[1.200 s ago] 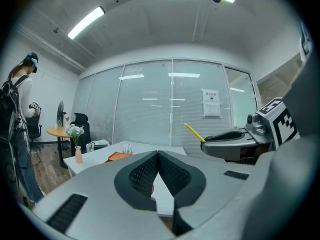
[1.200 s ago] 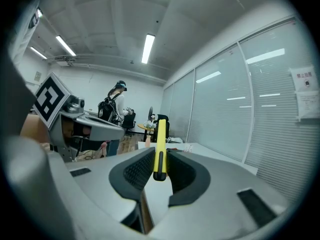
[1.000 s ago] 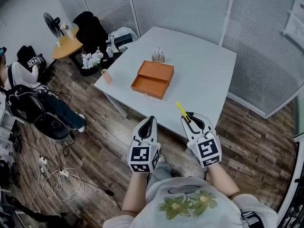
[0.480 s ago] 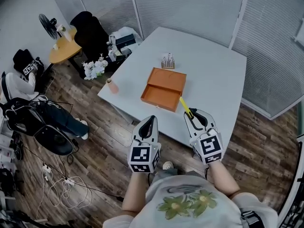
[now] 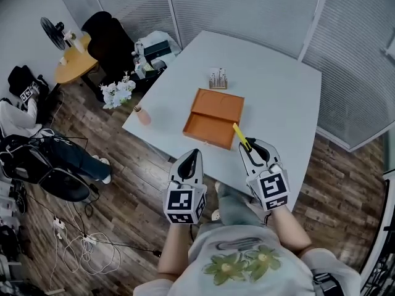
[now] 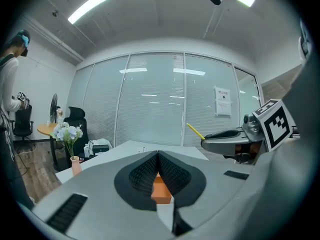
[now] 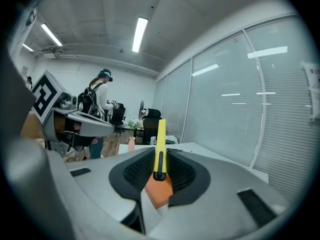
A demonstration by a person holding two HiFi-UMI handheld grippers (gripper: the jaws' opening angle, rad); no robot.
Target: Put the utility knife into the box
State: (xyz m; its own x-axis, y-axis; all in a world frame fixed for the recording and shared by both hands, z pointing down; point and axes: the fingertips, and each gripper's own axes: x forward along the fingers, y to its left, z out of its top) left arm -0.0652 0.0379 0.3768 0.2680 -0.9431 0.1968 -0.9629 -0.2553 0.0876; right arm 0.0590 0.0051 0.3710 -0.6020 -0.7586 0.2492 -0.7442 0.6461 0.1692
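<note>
Office: glass partitions (image 5: 247, 8), desk chair (image 5: 106, 34)

Box (image 5: 213, 117) lies on the tabletop (image 5: 278, 97) near its front edge; a small rack (image 5: 217, 79) stands behind it, a vase (image 5: 142, 116) at the left corner. The right hand-held gripper (image 5: 249, 147), utility knife (image 5: 239, 134) between its jaws, is just before the box's right corner (left hand-held gripper (image 5: 194, 154) alongside, at the tabletop's edge).

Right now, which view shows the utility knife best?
The right gripper view: the yellow utility knife stands close-up, clamped in the right gripper. The head view shows it small; the left gripper view, just its protruding end.
</note>
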